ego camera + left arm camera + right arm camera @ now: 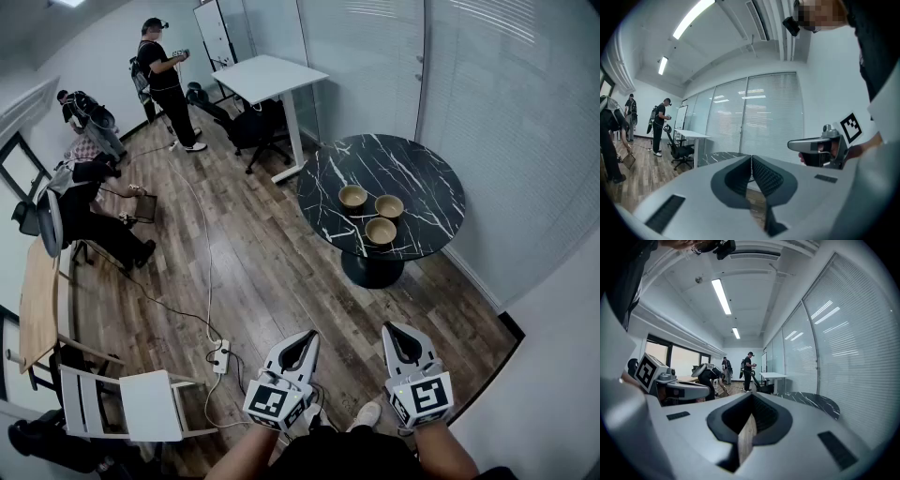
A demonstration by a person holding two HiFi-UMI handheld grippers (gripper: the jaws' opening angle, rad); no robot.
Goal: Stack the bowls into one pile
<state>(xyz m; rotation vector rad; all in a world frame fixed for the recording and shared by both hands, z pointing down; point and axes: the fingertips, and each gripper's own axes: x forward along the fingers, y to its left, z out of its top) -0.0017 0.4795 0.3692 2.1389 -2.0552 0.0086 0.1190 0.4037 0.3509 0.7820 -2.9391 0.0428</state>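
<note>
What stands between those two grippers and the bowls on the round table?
Nothing visible does. Only bare wooden floor lies between the left gripper, the right gripper and the table where the three bowls sit apart. A power strip lies further left.

Open wood floor runs from the left gripper and right gripper to the round black table. On the table, the left bowl, right bowl and near bowl sit close but apart, with bare marble around them. The glass wall hems the table's far side. A power strip and white chair lie off to the left.
</note>
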